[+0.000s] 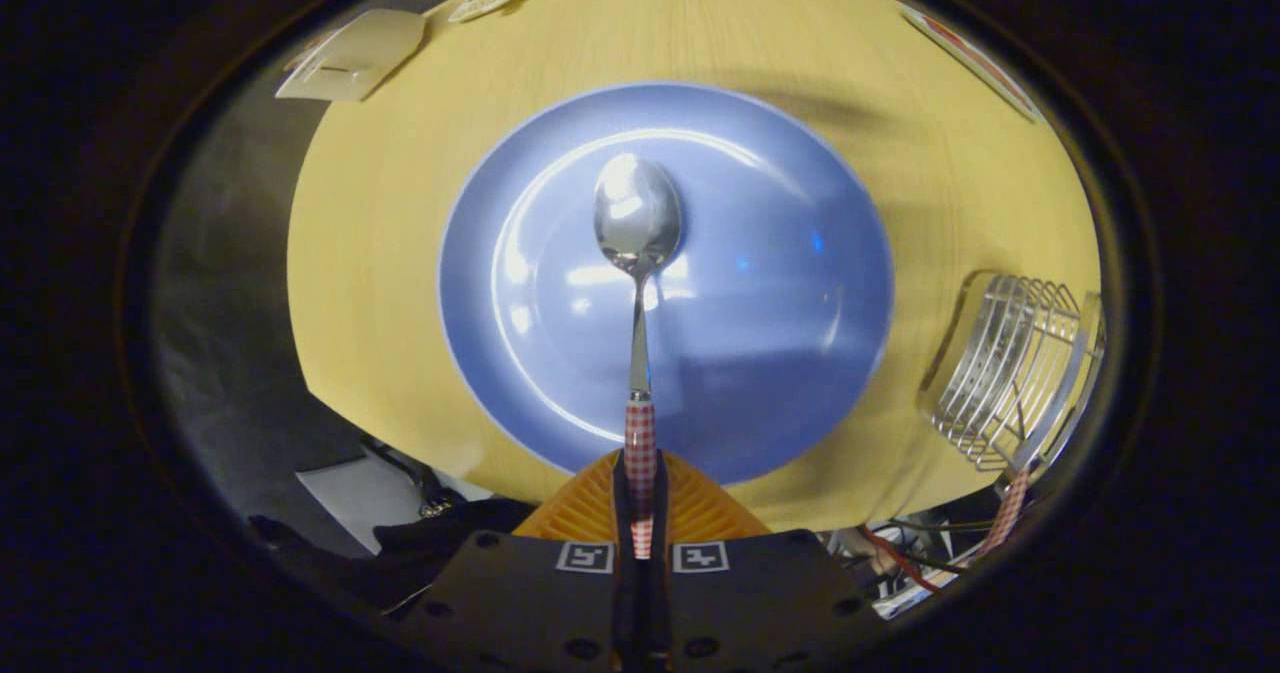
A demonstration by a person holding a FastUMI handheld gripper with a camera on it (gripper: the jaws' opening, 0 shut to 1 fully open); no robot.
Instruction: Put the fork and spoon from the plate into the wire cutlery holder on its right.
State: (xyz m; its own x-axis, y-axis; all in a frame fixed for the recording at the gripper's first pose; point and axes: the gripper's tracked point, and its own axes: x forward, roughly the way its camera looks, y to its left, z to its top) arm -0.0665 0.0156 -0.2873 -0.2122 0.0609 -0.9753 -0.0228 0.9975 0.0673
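Spoon point(637, 253) pinched in tool point(640, 498), over plate point(800, 353), fork handle point(1010, 513) in holder point(1010, 373)

Tongs-mounted fisheye, close above the plate point(780, 353), facing steeply down along the tongs point(640, 493).

Claw point(640, 488) with ribbed orange fingers, black screwed plates, two square black-white markers

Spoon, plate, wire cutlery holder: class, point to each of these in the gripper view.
Spoon point(637, 215), gripper view: on its bowl; gripper point(640, 478) shut on its checked handle.
Plate point(780, 283), gripper view: bare blue surface beside the spoon.
Wire cutlery holder point(1005, 373), gripper view: its wire side.
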